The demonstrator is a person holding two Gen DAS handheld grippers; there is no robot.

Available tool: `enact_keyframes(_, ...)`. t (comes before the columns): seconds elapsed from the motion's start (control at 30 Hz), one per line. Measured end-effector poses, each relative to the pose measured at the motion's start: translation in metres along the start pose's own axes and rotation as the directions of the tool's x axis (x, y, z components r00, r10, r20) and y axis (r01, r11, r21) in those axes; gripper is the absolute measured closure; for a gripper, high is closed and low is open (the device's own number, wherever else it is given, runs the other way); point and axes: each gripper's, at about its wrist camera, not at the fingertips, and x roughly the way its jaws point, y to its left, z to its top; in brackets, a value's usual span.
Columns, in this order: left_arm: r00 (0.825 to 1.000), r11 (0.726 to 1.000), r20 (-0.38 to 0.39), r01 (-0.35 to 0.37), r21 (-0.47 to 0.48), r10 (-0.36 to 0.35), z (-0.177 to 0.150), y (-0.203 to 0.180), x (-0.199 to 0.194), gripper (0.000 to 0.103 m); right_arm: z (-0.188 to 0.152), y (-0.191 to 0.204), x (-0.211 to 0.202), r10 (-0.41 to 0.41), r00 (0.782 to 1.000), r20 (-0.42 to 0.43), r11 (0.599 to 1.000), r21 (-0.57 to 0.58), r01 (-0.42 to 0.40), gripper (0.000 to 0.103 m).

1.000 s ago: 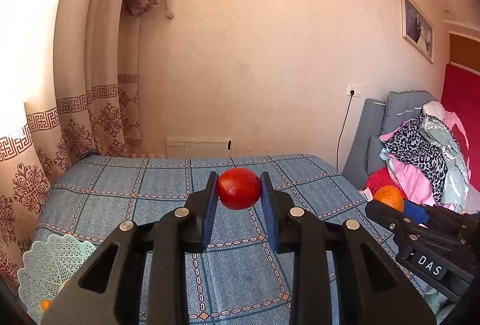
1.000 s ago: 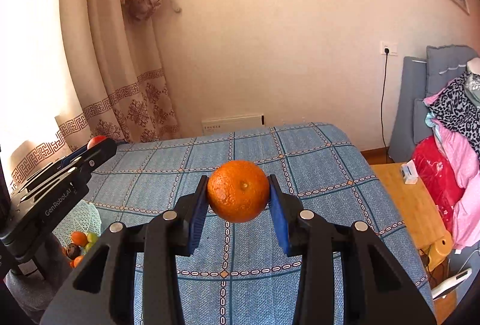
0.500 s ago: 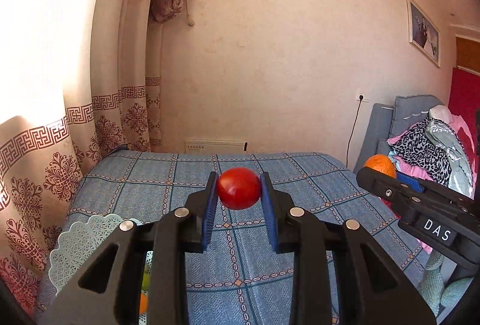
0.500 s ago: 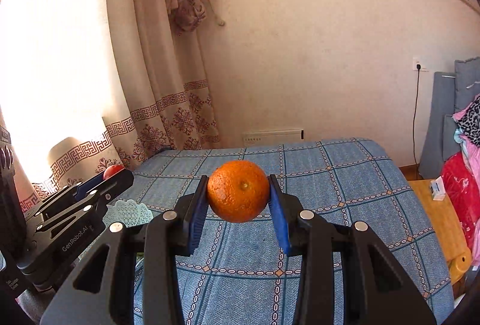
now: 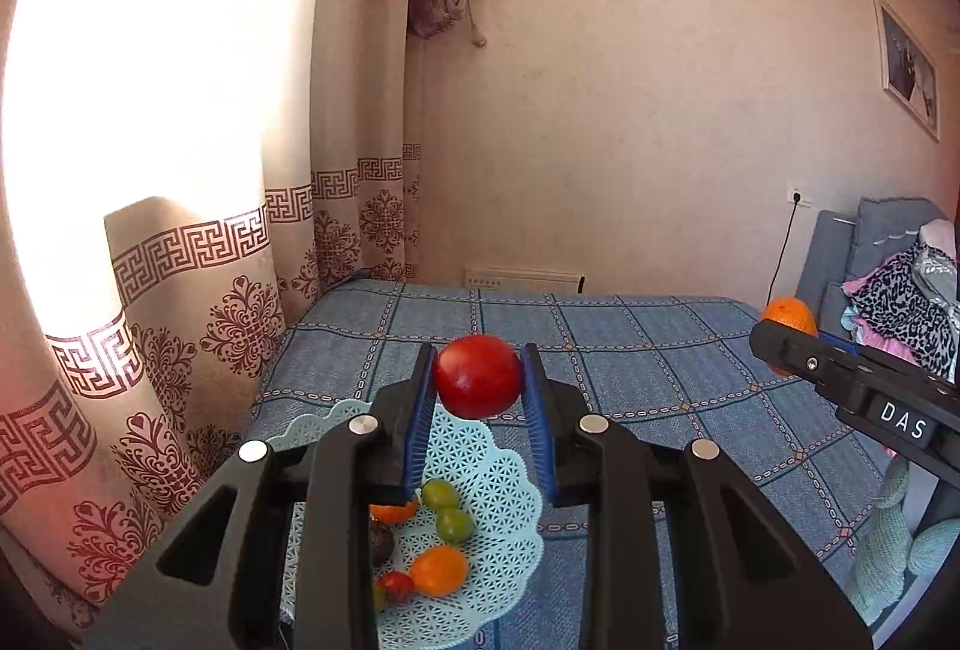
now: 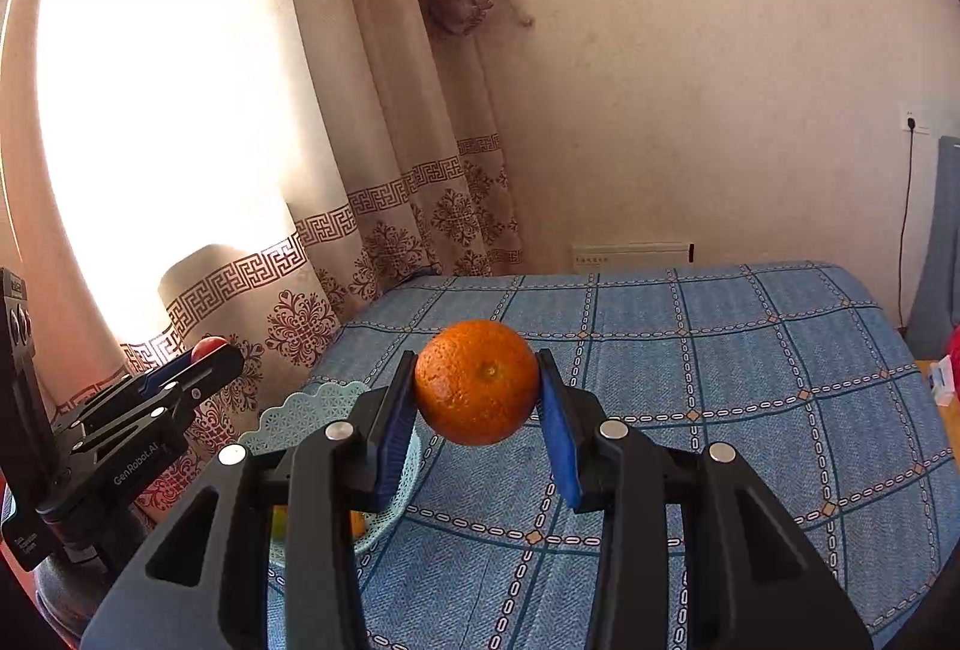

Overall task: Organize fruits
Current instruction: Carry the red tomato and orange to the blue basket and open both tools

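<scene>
Left gripper (image 5: 478,386) clamps a glossy tomato (image 5: 478,377); right gripper (image 6: 477,392) clamps a dimpled orange (image 6: 477,382).

My left gripper (image 5: 478,431) is matte black with ribbed blue pads (image 5: 418,425) and silver screws (image 5: 362,424). My right gripper (image 6: 477,428) matches; its side reads "DAS".
</scene>
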Motion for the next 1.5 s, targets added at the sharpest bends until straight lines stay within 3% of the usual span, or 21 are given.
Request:
enact_keyframes(0.33, 0.996, 0.995, -0.058, -0.069, -0.074, 0.064, -0.013, 0.056, 0.018, 0.075, -0.019, 0.04, 0.032, 0.049, 0.997, -0.067, 0.998, -0.042, -0.052, 0.064)
enact_keyframes(0.9, 0.976, 0.995, -0.215, -0.054, -0.085, 0.034, -0.061, 0.071, 0.063, 0.075, -0.067, 0.076, 0.093, 0.052, 0.971, -0.232, 0.993, -0.093, -0.075, 0.064)
enact_keyframes(1.5, 0.962, 0.994, -0.273, -0.057, -0.098, 0.029, -0.081, 0.078, 0.083, 0.075, -0.083, 0.08, 0.118, 0.026, 0.955, -0.295, 0.992, -0.109, -0.061, 0.064)
